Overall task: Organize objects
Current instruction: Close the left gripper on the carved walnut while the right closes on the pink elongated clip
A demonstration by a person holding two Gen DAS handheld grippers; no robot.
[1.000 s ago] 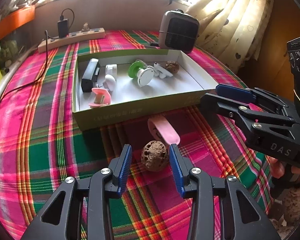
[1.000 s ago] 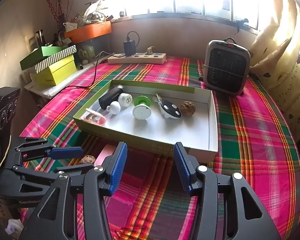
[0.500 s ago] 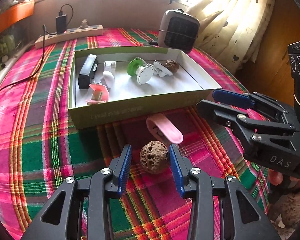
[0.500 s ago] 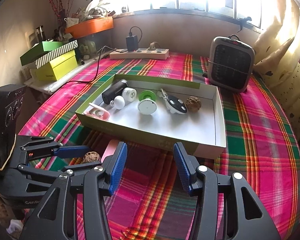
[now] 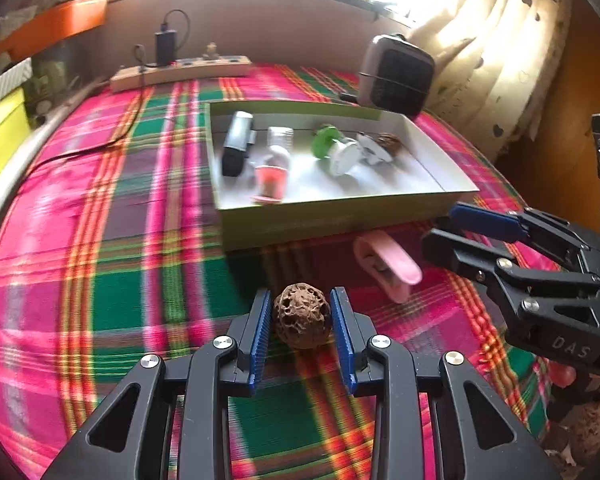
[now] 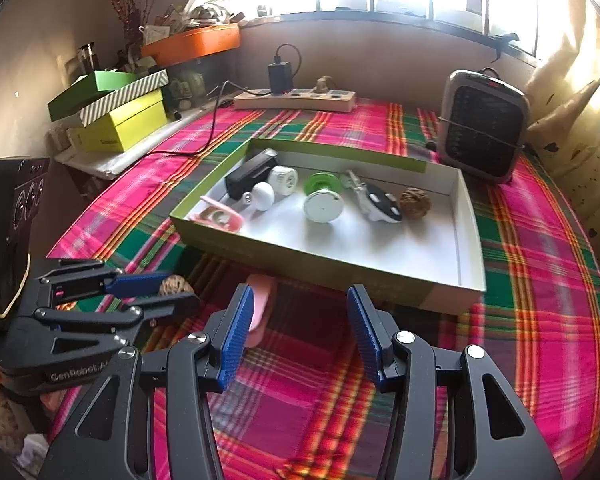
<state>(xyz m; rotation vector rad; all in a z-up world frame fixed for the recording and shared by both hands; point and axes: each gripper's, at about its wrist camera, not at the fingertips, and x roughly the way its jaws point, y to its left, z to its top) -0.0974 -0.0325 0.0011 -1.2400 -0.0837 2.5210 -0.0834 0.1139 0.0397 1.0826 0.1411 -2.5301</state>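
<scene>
Item: carved walnut, brown and pitted; lies on the plaid tablecloth, on the near side of the green cardboard tray, apart from its front wall; sits between the blue pads of the left gripper.

Left gripper: jaws closing, narrow; the pads appear to be just meeting the walnut's flanks, though firm pressure cannot be confirmed.

Right gripper: jaws at a middling spread, nothing between them; hovers before the tray's front wall, to the right of the walnut; a pink clip-like piece lies on the cloth at the foot of that wall, just beyond its left pad.

Tray contents: black rectangular case and white round plug at the far left; pink piece at the near left; green-and-white spool mid-tray; black-and-white fob beside it; a second walnut toward the right.

Step in hand, by judgement: securing the loose walnut for transfer into the tray.

Next move calls for: finishing the squeeze on a hard, rounded, knobbly shell that could roll or pop out; then a lift high enough to clear the front wall; a set-down on the bare white floor, likely beside its twin; the pink piece on the cloth remains to be collected.
</scene>
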